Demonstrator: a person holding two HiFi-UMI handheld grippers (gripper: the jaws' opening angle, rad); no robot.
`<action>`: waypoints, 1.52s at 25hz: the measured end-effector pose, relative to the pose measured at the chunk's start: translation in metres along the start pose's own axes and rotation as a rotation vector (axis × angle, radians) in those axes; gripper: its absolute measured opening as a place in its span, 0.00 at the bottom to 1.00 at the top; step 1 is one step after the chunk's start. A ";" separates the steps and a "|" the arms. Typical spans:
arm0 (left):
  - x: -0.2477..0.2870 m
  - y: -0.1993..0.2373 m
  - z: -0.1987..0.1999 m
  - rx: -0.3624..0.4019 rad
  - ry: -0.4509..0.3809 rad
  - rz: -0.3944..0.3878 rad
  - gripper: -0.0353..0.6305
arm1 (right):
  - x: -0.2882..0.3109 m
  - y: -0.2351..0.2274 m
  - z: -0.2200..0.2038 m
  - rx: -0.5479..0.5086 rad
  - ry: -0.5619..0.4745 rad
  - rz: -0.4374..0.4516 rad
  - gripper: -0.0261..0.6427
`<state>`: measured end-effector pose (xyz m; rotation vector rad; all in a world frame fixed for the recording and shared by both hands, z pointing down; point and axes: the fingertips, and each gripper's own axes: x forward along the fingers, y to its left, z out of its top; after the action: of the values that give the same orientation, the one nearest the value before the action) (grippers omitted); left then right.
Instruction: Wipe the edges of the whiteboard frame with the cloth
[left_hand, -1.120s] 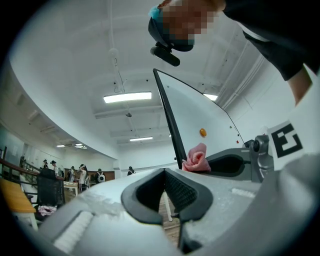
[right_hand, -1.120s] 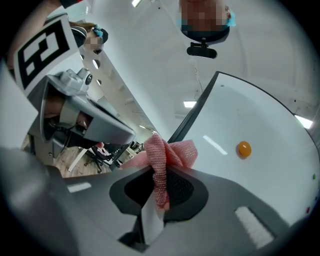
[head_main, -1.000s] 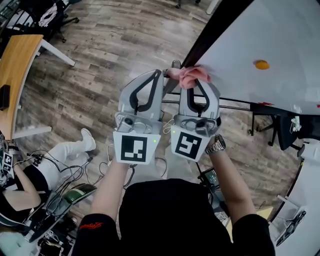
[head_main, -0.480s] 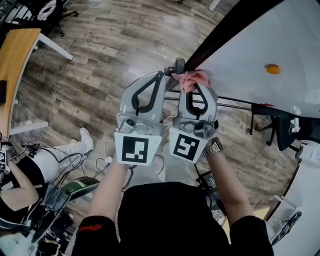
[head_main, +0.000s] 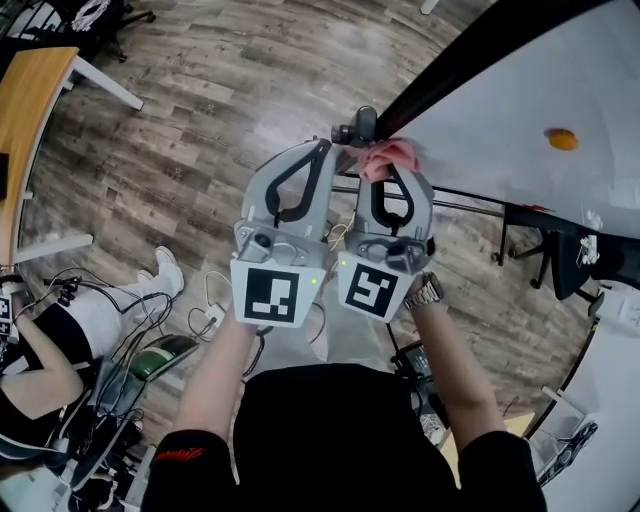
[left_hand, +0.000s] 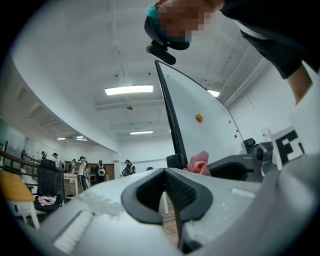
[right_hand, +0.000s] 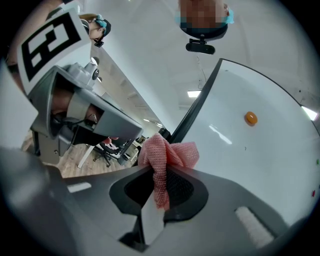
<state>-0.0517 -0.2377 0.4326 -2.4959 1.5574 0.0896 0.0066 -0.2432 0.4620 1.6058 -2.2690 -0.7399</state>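
Note:
A pink cloth (head_main: 386, 156) (right_hand: 167, 154) (left_hand: 199, 164) is pinched in my right gripper (head_main: 388, 166) (right_hand: 161, 176), which is shut on it. The cloth touches the black frame edge (head_main: 450, 62) (right_hand: 196, 111) (left_hand: 169, 115) of the whiteboard (head_main: 530, 90) near its lower corner. My left gripper (head_main: 322, 152) (left_hand: 166, 174) is beside the right one, shut and empty, its tip close to the frame's corner. An orange magnet (head_main: 562, 139) (right_hand: 250, 118) (left_hand: 199, 118) sticks on the white surface.
A caster and stand bar (head_main: 352, 128) lie under the board's corner. A wooden desk (head_main: 22, 130) is at the left, a seated person (head_main: 60, 330) with cables at lower left, an office chair (head_main: 560, 250) at the right. Wood floor lies below.
Both grippers and the cloth have shifted slightly along the black frame edge; the orange magnet has drifted right in the head view.

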 end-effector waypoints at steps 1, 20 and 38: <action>-0.001 0.000 -0.003 -0.002 0.003 0.000 0.05 | 0.000 0.002 -0.003 0.002 0.002 0.002 0.12; -0.020 -0.001 -0.051 -0.036 0.053 0.018 0.05 | -0.008 0.037 -0.046 0.024 0.065 0.029 0.12; -0.031 -0.007 -0.079 0.086 0.021 0.021 0.05 | -0.010 0.056 -0.075 0.079 0.060 0.027 0.12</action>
<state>-0.0634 -0.2230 0.5157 -2.4228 1.5620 -0.0008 0.0018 -0.2384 0.5556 1.6061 -2.2991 -0.5939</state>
